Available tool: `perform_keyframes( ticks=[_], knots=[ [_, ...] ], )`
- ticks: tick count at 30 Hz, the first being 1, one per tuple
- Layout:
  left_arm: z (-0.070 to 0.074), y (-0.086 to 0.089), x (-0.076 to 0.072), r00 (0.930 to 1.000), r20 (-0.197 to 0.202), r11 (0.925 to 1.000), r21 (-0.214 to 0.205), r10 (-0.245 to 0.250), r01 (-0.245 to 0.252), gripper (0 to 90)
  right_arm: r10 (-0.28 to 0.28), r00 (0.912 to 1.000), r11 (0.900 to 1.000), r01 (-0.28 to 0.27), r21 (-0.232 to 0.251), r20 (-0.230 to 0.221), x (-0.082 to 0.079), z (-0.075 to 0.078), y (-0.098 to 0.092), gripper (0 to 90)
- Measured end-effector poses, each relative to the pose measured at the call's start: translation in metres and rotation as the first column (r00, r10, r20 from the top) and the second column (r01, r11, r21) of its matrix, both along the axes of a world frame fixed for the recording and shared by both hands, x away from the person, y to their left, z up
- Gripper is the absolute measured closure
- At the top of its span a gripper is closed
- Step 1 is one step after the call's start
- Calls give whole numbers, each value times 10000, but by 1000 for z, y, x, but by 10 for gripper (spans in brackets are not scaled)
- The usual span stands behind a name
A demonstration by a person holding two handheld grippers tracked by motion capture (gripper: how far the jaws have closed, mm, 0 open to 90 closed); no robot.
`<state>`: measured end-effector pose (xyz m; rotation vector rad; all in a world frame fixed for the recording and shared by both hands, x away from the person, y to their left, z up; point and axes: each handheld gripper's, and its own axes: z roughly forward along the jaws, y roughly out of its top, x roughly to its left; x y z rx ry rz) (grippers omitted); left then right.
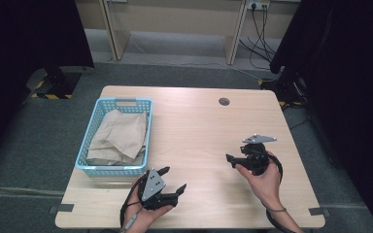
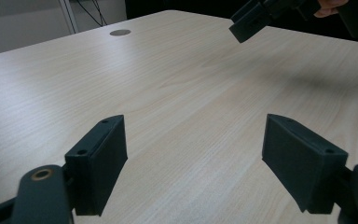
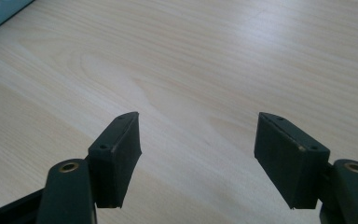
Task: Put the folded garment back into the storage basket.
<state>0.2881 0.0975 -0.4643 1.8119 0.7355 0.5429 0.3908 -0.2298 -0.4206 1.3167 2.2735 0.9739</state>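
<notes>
step: reach crumpled brown paper bag [image 1: 118, 137] in light-blue plastic basket [image 1: 85, 145] | left claw [image 1: 174, 180] released, right claw [image 1: 229, 158] released, both empty | advice: approach from above, pinch a raised fold

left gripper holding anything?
No, in the left gripper view the left gripper has its jaws spread wide with only bare table between them.

Left gripper [image 1: 173, 180] and right gripper [image 1: 229, 159] both gape
</notes>
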Motion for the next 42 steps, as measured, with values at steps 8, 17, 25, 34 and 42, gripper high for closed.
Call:
perform_keyframes(
  ticks=[8, 17, 25, 34, 42],
  knots=[
    [-5, 2, -2, 10000, -42, 9999, -99, 54, -54, 216, -294, 9996, 9996, 294, 15, -50, -13, -8, -12, 322],
    [-7, 4, -3, 9999, -15, 9998, -167, 119, -119, 216, -593, 9982, 9981, 592, 180, 37, -27, -22, -29, 322],
    [-10, 4, -3, 9999, 24, 9996, -209, 163, -162, 216, -664, 9975, 9971, 654, 384, 253, -39, -29, -42, 321],
    [-10, 7, -4, 9996, 105, 9992, -281, 271, -268, 216, -897, 9956, 9947, 881, 525, 277, -48, -37, -54, 319],
    [-13, 7, -5, 9995, 101, 9990, -343, 304, -300, 216, -1193, 9923, 9908, 1167, 689, 335, -54, -43, -65, 319]
  ],
)
